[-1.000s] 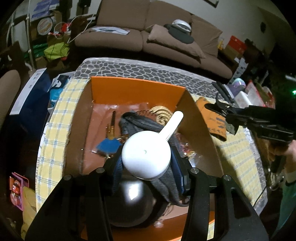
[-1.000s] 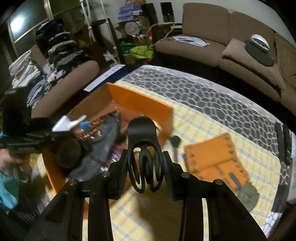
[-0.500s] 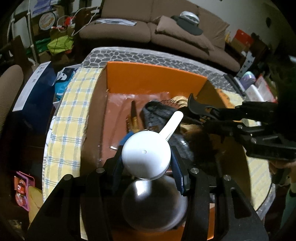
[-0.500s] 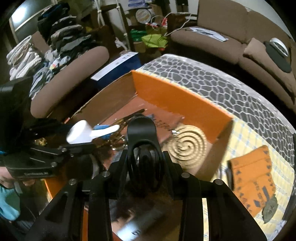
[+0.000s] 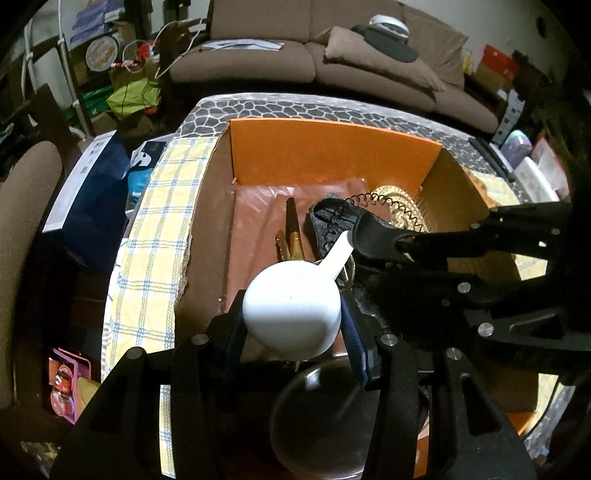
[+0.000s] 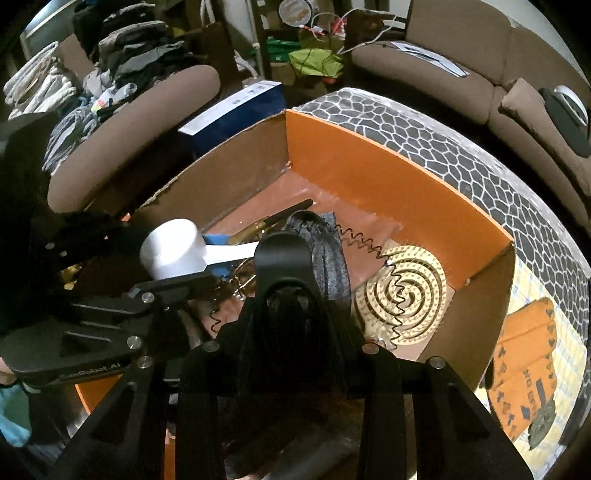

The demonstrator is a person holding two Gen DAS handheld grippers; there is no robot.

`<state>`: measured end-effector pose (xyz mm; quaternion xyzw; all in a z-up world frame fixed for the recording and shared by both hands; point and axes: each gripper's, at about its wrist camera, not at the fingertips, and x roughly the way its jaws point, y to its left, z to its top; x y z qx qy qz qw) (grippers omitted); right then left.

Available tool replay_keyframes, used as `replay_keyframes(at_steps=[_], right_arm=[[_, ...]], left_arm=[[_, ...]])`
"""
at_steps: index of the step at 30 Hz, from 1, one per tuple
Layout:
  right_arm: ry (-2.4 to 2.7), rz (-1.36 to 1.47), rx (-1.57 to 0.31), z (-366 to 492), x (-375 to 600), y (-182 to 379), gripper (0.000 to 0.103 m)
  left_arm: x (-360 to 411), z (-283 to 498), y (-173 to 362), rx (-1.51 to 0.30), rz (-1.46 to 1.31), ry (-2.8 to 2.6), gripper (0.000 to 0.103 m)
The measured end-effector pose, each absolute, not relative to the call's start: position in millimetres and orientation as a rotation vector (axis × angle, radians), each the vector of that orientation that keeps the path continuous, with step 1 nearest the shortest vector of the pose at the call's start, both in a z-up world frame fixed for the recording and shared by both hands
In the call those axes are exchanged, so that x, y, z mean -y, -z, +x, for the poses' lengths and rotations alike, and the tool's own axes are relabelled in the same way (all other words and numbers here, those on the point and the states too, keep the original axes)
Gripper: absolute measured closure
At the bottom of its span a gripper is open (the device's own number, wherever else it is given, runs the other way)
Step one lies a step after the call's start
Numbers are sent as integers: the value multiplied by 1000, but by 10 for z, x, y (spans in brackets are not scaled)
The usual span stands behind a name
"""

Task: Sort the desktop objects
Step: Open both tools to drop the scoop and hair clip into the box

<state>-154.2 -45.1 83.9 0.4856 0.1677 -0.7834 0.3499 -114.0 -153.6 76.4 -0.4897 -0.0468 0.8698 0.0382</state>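
A brown sofa (image 5: 332, 70) stands beyond the far edge of the table (image 5: 295, 107), whose far part carries a grey honeycomb-pattern cover. A brown cushion (image 5: 384, 62) lies on the sofa seat, with a white and black item (image 5: 388, 29) resting on it; papers (image 5: 243, 44) lie on the seat at its other end. A blue box (image 6: 236, 107) stands off the table's left edge. Folded clothing (image 6: 92, 62) is stacked on a brown armchair (image 6: 133, 122).

1 white scoop (image 5: 291, 314), 1 orange box (image 5: 332, 155), 1 spiral disc (image 6: 402, 291), 2 grippers.
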Motion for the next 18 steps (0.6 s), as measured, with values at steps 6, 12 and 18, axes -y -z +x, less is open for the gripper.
replay_keyframes(at_steps=[6,12,18], right_arm=[[2046,1263,-468,-1535,482,-838,67],[2077,1291,-502,-1525,518,-823,67],[2091,1289,-510,-1486,563,-862,56]], left_arm=[[1577,-1131,-798,142,-1537,-2655,55],[1641,-1096,-859,182,-1541,-2644,51],[1800,-1037,-999,269,-1501,-2652,41]])
